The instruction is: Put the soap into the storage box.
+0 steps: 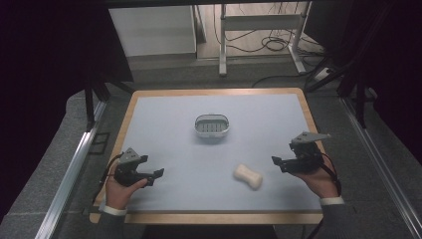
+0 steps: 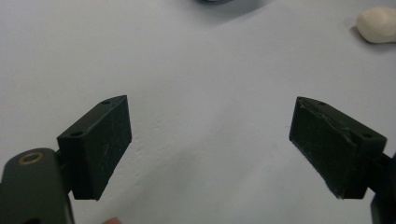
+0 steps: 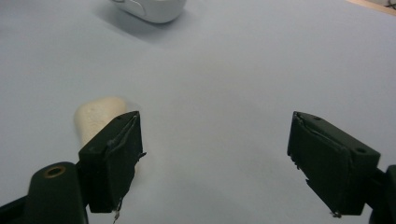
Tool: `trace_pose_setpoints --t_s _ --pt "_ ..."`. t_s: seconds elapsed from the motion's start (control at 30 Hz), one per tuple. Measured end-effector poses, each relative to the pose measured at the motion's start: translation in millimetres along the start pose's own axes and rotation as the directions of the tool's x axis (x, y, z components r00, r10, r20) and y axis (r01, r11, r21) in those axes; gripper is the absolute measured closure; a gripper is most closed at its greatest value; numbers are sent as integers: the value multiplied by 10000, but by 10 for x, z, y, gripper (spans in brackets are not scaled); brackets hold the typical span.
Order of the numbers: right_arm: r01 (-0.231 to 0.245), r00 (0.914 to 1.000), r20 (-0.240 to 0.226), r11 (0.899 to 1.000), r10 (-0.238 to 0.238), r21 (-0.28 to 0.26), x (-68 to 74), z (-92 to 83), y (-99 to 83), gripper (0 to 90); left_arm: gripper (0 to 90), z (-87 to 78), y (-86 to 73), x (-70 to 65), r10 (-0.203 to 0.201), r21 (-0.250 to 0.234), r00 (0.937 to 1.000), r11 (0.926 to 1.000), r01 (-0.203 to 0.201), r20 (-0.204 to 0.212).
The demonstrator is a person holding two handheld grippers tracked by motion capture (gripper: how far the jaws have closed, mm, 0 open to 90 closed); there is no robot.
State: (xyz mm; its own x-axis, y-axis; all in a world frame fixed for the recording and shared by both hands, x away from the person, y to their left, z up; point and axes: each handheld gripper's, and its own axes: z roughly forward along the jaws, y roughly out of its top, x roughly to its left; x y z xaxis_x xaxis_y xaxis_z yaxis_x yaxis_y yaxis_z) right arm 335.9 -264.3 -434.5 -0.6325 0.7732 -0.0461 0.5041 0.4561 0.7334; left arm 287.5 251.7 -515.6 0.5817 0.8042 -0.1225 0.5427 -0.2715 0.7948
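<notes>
A cream bar of soap [image 1: 248, 176] lies on the pale blue mat, right of centre near the front. A small white oval soap dish [image 1: 212, 126] with a slotted grey insert stands at the mat's middle. My left gripper [image 1: 155, 175] is held open at the front left, nothing between its jaws; the soap [image 2: 377, 24] shows far off at the top right of its view. My right gripper [image 1: 278, 162] hovers open at the right, just right of the soap. In the right gripper view the soap [image 3: 98, 115] lies partly behind the left jaw, and the dish [image 3: 152, 9] is at the top.
The blue mat [image 1: 169, 114] covers a wooden table [image 1: 214, 217] whose edge shows all round. Metal rails [image 1: 74, 164] run along both sides of the table. Behind it stand a white frame [image 1: 259, 22] and cables on the floor.
</notes>
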Motion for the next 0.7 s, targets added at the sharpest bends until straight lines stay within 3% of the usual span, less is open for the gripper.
trace_pose_setpoints --t_s 0.2,0.33,0.7 --pt "753 9960 -533 9951 -720 637 149 134 193 179 138 15 -8 -12 151 77 9998 9999 -150 -124" --pt "1092 9927 -614 9899 -1039 908 224 187 247 179 138 -13 -6 -3 97 -27 9999 9999 -97 -115" --pt "1348 9872 -1057 9790 -1194 1529 338 330 279 201 131 -16 -5 -7 68 -39 9999 10000 -68 -81"
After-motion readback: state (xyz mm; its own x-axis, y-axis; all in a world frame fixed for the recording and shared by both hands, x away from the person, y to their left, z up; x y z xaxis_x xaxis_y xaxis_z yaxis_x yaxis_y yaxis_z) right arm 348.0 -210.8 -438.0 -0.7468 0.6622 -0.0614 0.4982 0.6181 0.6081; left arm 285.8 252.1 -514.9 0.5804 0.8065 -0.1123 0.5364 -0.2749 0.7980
